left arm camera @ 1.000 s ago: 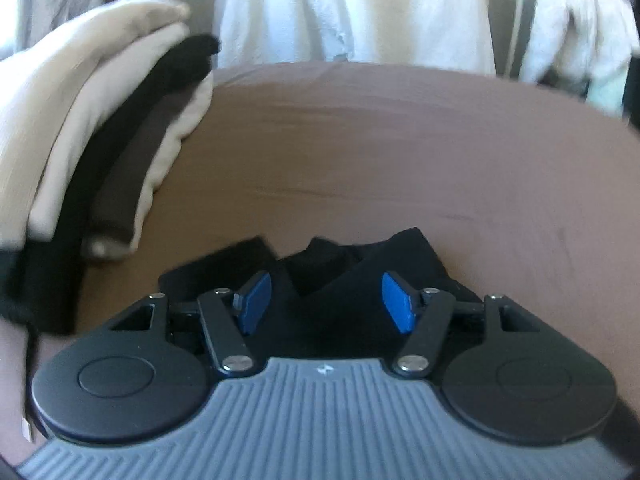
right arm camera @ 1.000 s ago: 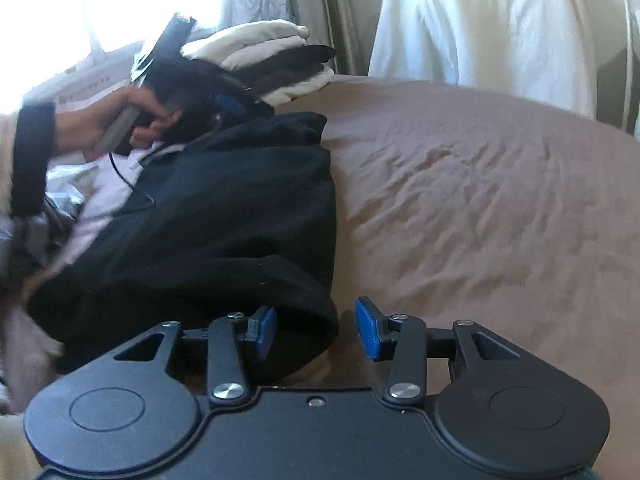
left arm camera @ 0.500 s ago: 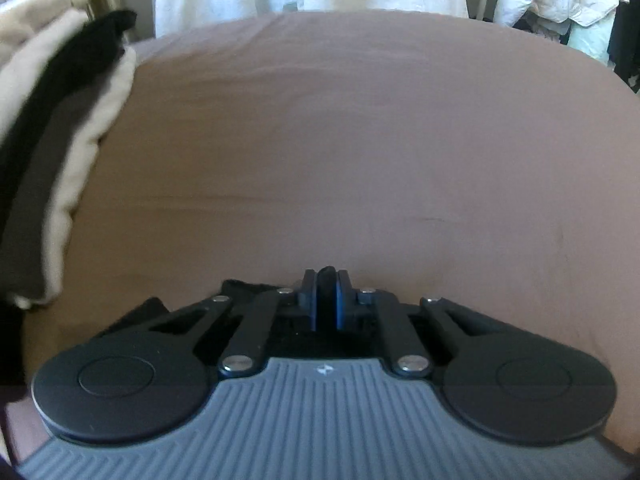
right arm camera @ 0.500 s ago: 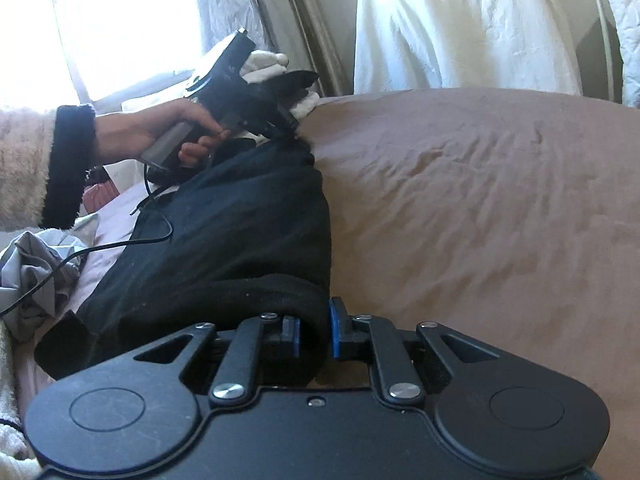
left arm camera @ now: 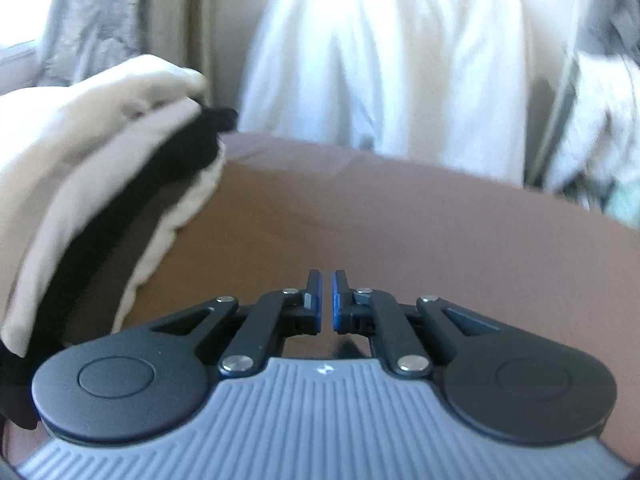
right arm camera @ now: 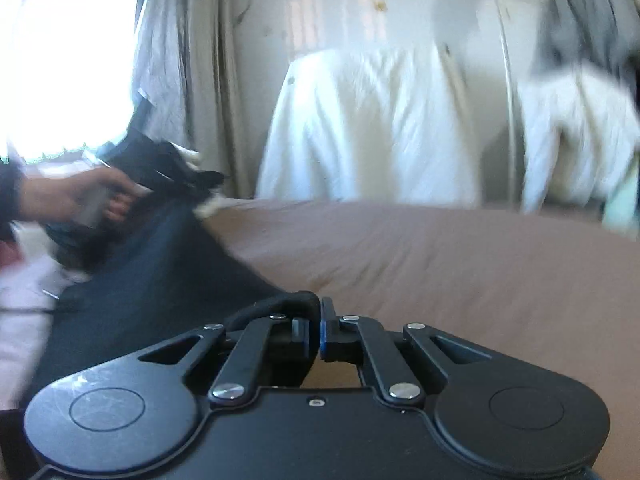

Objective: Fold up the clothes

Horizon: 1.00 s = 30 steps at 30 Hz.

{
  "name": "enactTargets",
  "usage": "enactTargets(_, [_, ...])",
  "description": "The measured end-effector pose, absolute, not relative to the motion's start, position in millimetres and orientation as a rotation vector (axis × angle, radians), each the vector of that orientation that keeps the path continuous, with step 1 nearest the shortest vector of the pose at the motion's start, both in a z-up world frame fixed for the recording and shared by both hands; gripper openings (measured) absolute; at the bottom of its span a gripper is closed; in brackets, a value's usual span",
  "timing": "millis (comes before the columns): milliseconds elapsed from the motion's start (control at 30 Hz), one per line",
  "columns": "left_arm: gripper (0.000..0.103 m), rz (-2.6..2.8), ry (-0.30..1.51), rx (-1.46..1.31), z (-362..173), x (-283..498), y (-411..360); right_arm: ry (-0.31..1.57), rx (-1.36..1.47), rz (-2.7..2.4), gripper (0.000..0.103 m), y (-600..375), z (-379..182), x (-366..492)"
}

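Note:
A black garment (right arm camera: 152,272) is stretched and lifted over the brown bed (right arm camera: 460,272), held at both ends. My right gripper (right arm camera: 319,330) is shut on its near edge, with black cloth bunched over the left finger. My left gripper (left arm camera: 326,304) has its pads almost together with a thin gap; black cloth shows only below the fingers, and no cloth shows between the pads. In the right wrist view the left gripper (right arm camera: 160,168) is at the garment's far end, in the person's hand.
A stack of folded cream, black and brown clothes (left arm camera: 100,200) lies on the bed's left side. White clothes (left arm camera: 384,64) hang behind the bed, with curtains (right arm camera: 176,60) and a bright window at left. Pale items lie at the left edge (right arm camera: 24,300).
Both grippers closed on the black garment from open, then rose, lifting and stretching it. The cameras now tilt up towards the wall. The left pads now show a thin gap.

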State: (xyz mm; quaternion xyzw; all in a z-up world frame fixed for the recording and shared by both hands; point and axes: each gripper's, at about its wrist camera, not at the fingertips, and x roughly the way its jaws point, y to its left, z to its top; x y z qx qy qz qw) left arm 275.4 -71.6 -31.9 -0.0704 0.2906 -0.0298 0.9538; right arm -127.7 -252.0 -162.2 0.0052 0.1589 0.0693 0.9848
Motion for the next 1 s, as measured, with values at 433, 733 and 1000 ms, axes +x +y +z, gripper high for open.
enactTargets(433, [0.053, -0.088, 0.797, -0.291, -94.4, 184.2, 9.1, 0.696, 0.556, -0.090, 0.045, -343.2, -192.5, -49.0])
enactTargets(733, [0.075, 0.007, 0.859, 0.121, -136.1, 138.8, -50.2, 0.806, 0.435, 0.239, 0.073, -250.9, -171.6, -125.2])
enactTargets(1000, [0.076, 0.004, 0.800, 0.034, -119.9, 95.6, -25.6, 0.919, 0.053, 0.139, 0.054, -202.7, -199.4, -153.1])
